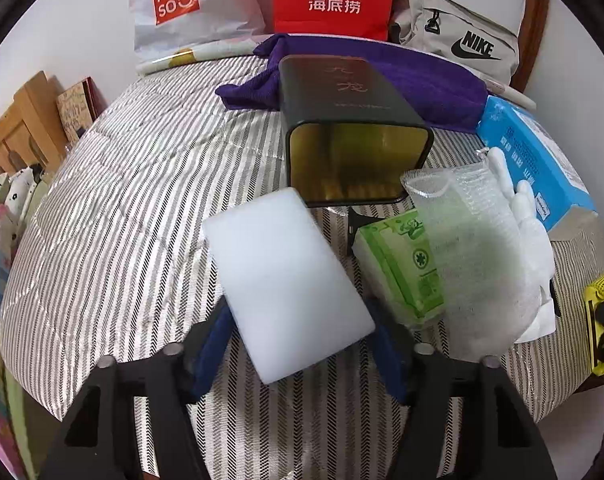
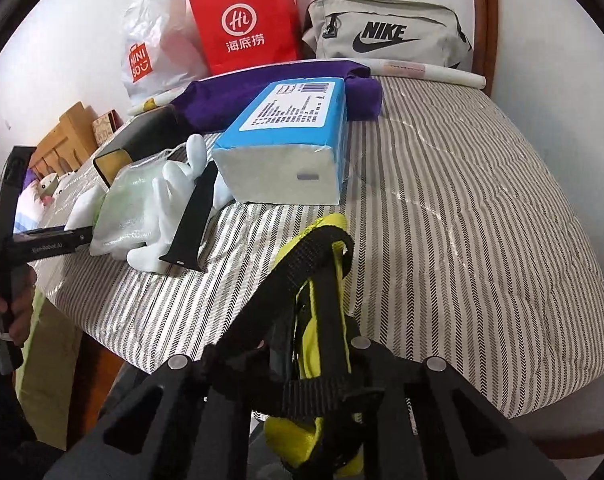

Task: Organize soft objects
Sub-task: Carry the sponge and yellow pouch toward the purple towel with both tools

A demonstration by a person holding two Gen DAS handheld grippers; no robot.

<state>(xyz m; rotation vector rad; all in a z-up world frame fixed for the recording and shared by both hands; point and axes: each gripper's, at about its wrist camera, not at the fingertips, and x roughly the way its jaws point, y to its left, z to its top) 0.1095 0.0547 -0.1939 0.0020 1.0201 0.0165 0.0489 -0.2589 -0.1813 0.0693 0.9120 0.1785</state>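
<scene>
Foam block (image 1: 286,280), white and rectangular, sits clamped between the blue pads of the left gripper (image 1: 302,340), jaws about half spread across its width. It is tilted, its far corner just in front of the open mouth of a dark tin (image 1: 354,136) lying on its side on the striped bed (image 1: 142,184). Right of the block lie a green pack (image 1: 398,264), a bubble-wrap pouch (image 1: 474,264) and a blue tissue pack (image 1: 538,160). The right gripper (image 2: 310,320) is pinched nearly closed on a yellow strap bundle (image 2: 322,272) with black webbing, which rises between its fingers over the near edge of the bed, well short of the tissue pack. Purple cloth (image 2: 262,92) lies beyond.
</scene>
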